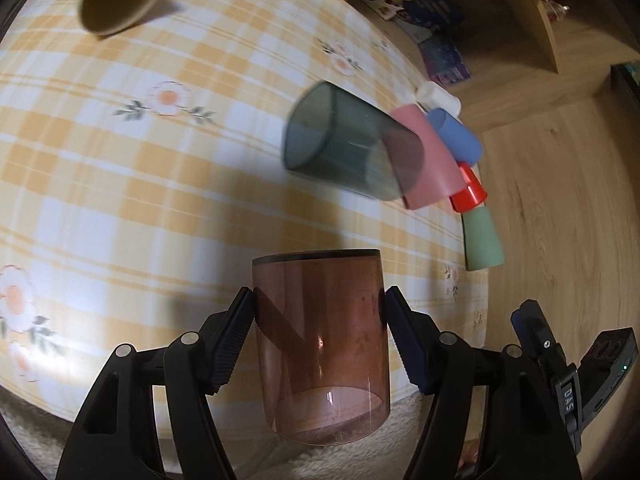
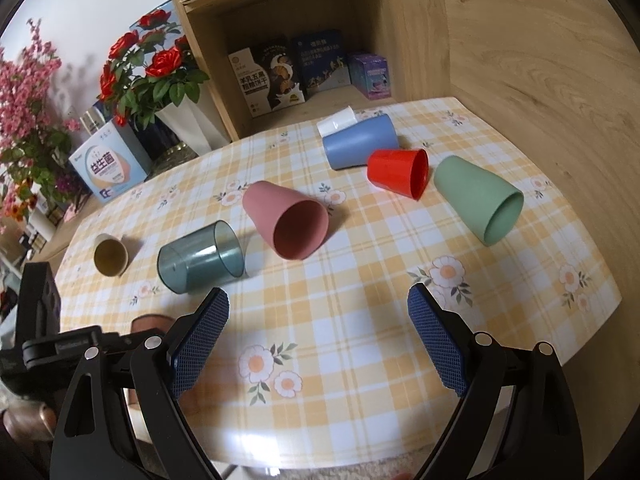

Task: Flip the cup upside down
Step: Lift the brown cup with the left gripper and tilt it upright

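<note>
A translucent brown cup (image 1: 322, 344) was held in the left gripper (image 1: 320, 334), whose jaws were clamped on its side walls about midway up the body. The cup was carried at the near edge of the bench (image 1: 120, 184), well short of the teal cup (image 1: 344, 144) that lay on its side further in. Which end of the brown cup was the mouth could not be told with certainty; a flat dark edge faced away from the camera and a rounded, thicker-looking end faced toward it.

The right gripper (image 2: 318, 338) was seen above the near part of the bench, its jaws apart and nothing between them.

The brown cup was judged to be rigid plastic, light, smooth-walled and therefore apt to slip if turned quickly under a loose hold. A hold across the middle of the wall, as shown, was judged suitable, since the ribbed pads would bear on a straight part of the body.

Beyond the teal cup, a pink cup (image 2: 286, 220), a red cup (image 2: 398, 172), a blue cup (image 2: 360, 142) and a green cup (image 2: 478, 200) lay on their sides.
</note>
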{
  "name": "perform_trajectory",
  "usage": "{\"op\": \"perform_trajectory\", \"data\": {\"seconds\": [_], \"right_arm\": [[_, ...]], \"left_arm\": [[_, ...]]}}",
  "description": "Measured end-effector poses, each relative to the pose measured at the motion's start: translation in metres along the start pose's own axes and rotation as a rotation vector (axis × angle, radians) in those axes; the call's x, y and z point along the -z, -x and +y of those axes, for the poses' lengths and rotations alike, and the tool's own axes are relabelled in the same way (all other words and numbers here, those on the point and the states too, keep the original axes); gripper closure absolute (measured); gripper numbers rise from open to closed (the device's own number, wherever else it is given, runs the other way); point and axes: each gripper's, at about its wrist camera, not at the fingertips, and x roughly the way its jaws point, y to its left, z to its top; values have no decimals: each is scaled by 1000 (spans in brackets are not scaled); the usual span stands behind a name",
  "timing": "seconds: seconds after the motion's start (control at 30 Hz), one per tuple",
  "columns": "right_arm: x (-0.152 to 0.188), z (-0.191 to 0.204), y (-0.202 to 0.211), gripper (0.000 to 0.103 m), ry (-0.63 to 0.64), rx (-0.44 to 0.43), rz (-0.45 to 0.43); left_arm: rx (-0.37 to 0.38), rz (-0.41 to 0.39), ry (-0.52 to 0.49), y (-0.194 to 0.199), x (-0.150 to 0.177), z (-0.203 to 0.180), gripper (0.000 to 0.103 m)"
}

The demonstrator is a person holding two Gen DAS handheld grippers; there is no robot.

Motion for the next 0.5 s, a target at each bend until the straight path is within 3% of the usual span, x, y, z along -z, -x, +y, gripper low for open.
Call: {"op": "perform_trajectory", "data": {"seconds": [0.5], "right_arm": [[4,-9,2,15,2,50,32]], "left_arm": [[-14,-20,-116,-24,-1,-20,37]]}}
